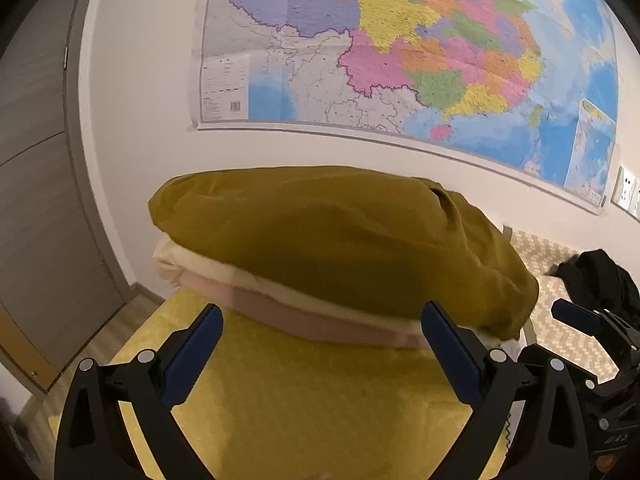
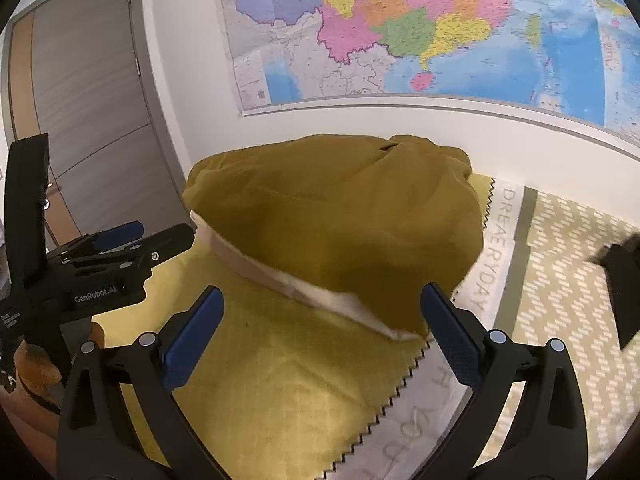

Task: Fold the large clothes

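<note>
Both grippers, left gripper (image 1: 322, 344) and right gripper (image 2: 322, 332), gape empty before the folded mustard garment (image 1: 340, 240); next needs another garment.

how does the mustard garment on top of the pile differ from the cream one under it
The mustard garment is dark yellow-brown; the cream garment is pale off-white. The mustard one lies on top with its whole upper face showing; the cream one is covered, so only its edge shows as a thin strip. The mustard one bulges in a rounded mound; the cream one looks pressed flat. Both are folded and stacked in one pile on the yellow cloth.
</note>
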A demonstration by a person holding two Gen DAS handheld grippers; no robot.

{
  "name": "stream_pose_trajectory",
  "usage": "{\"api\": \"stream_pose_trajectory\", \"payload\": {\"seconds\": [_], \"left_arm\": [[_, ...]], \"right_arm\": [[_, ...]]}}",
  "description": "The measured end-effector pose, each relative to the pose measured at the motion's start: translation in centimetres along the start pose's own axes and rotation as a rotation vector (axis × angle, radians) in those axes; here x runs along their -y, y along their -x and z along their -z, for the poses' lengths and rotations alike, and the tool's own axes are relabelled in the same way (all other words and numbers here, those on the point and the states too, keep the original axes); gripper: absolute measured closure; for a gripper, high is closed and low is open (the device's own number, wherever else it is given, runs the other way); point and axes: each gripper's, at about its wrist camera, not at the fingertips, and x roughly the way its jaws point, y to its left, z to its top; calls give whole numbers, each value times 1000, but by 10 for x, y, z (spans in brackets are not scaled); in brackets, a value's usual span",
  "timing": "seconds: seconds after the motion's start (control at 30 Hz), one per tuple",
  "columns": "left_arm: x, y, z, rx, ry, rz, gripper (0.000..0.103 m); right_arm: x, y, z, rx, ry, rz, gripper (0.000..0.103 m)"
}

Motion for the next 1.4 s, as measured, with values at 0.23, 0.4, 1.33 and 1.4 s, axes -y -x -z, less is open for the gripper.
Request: {"api": "stream_pose_trajectory", "payload": {"seconds": [0.23,0.4,1.33,1.4], "left_arm": [[6,18,16,-15,-4,-9,7],[10,32,24,-10,-16,-15,7],[14,48,36,-13,-36,-41,7],[14,48,37,-15,-38,-43,7]], "right_arm": [[-9,21,16,17,11,22,6],[-15,33,23,23,23,30,6],[-25,48,41,12,12,29,6],[-26,48,41,11,15,28,6]]}}
